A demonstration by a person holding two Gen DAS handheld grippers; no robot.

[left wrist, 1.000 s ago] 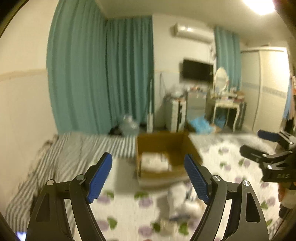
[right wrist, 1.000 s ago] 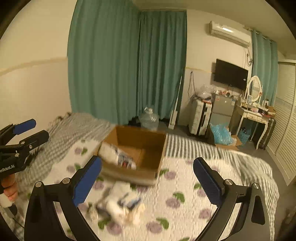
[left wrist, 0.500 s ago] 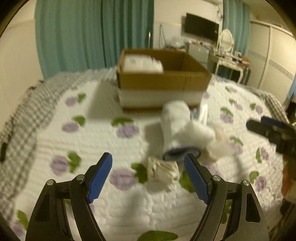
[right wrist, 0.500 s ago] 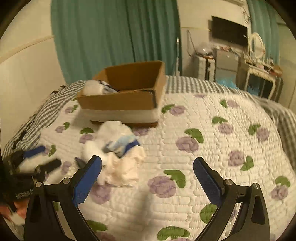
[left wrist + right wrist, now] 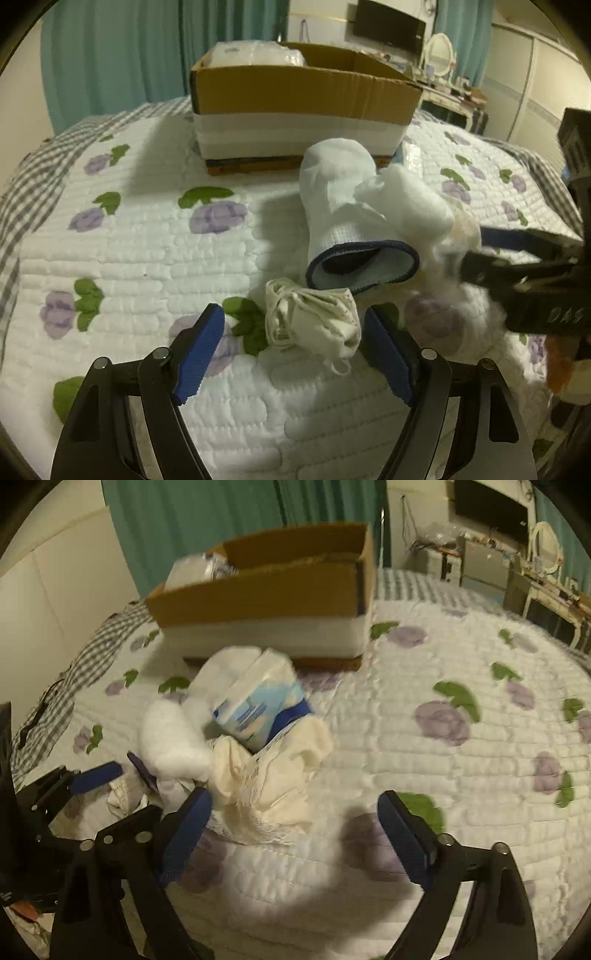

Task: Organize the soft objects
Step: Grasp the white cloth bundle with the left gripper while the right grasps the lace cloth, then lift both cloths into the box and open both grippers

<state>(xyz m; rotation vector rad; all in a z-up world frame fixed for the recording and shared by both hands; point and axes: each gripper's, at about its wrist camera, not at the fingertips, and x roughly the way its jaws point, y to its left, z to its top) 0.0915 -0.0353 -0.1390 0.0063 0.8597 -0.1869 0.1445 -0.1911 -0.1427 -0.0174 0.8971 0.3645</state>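
Observation:
A pile of soft things lies on the quilted bed in front of a cardboard box (image 5: 303, 92). My left gripper (image 5: 295, 350) is open low over the bed, its blue pads on either side of a knotted cream cloth bundle (image 5: 314, 321). Behind the bundle lies a white sock with a navy cuff (image 5: 343, 218) and white fluff (image 5: 410, 203). My right gripper (image 5: 295, 834) is open, close to a cream lace cloth (image 5: 269, 775); a blue and white tissue pack (image 5: 258, 705) lies behind it. The box (image 5: 266, 590) holds white packs.
The bed's flowered white quilt (image 5: 147, 240) spreads around the pile, with a grey checked blanket (image 5: 55, 701) at the left edge. Teal curtains, a dresser and a TV stand beyond the bed. Each gripper shows at the edge of the other's view.
Both grippers have dropped from a high view of the room to just above the bed and moved in on the pile. Both stay open.

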